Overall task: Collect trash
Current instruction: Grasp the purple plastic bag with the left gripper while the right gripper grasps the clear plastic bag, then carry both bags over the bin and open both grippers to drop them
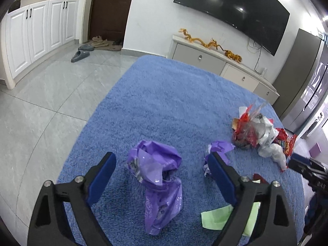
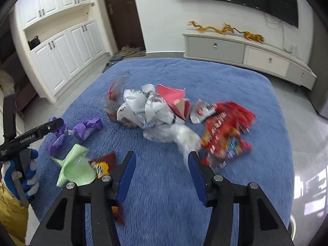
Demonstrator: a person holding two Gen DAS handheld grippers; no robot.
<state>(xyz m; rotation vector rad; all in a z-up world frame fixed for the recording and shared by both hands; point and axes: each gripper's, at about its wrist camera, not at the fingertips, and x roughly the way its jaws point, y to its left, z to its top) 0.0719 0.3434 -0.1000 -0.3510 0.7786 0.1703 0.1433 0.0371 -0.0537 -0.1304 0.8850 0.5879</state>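
Trash lies on a blue rug [image 1: 164,102]. My left gripper [image 1: 162,160] is open and empty, its fingers either side of a crumpled purple bag [image 1: 157,182]. A smaller purple wrapper [image 1: 217,149] sits by its right finger, a green paper [image 1: 217,217] under it. A pile of white and red wrappers [image 1: 260,135] lies far right. My right gripper [image 2: 162,160] is open and empty above the rug [image 2: 164,194], just short of the white bags [image 2: 147,110] and a red snack bag [image 2: 227,135]. The green paper [image 2: 75,168] and an orange wrapper [image 2: 102,164] lie to its left.
Grey tile floor [image 1: 51,106] surrounds the rug. A low TV cabinet [image 1: 215,65] with a gold dragon stands behind, white cupboards [image 1: 37,34] on the left, slippers [image 1: 81,55] by the door. The left gripper body [image 2: 37,133] and a gloved hand show in the right wrist view.
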